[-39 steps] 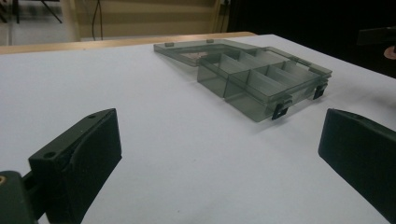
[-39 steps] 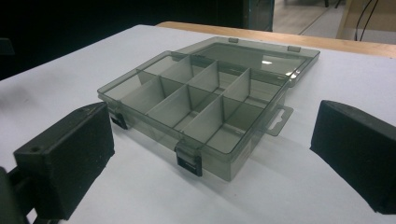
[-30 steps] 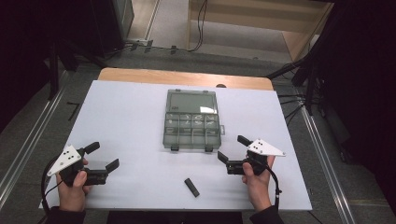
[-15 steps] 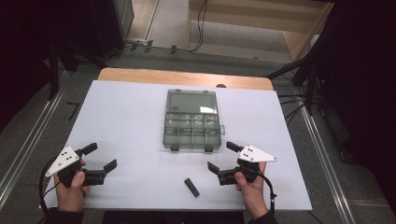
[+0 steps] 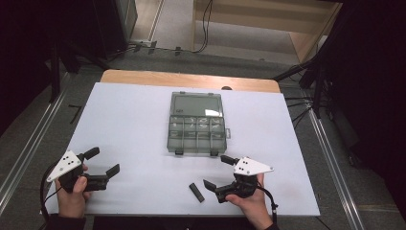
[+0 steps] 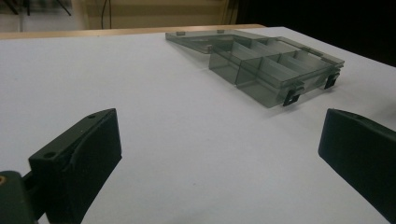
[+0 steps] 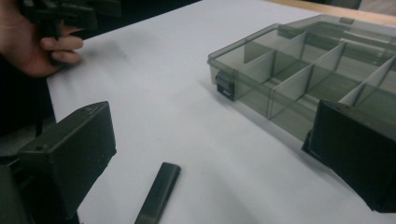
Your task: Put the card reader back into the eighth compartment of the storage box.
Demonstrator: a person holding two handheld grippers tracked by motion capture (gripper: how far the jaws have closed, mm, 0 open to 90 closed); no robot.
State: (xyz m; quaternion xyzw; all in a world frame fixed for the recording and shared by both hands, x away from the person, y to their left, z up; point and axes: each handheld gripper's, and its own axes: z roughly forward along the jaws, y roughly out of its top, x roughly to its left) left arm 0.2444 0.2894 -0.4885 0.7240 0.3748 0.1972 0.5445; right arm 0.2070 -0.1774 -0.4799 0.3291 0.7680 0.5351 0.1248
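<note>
The right hand-held gripper (image 5: 216, 172), jaws wide and empty, is hovering just beside the small black bar (image 5: 196, 192), at about its three o'clock. The left hand-held gripper (image 5: 103, 161) is also gaping empty, well apart from the seemingly empty compartment box (image 5: 196, 124) on the counter (image 5: 129, 120).

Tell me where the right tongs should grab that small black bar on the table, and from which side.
Grip the black bar across its narrow width near the middle, coming down from above. It lies flat on the white table, long and slim, so only its two long edges give the jaws purchase. The right tongs, open, are already beside it; turning them square to the bar's length would probably help.
</note>
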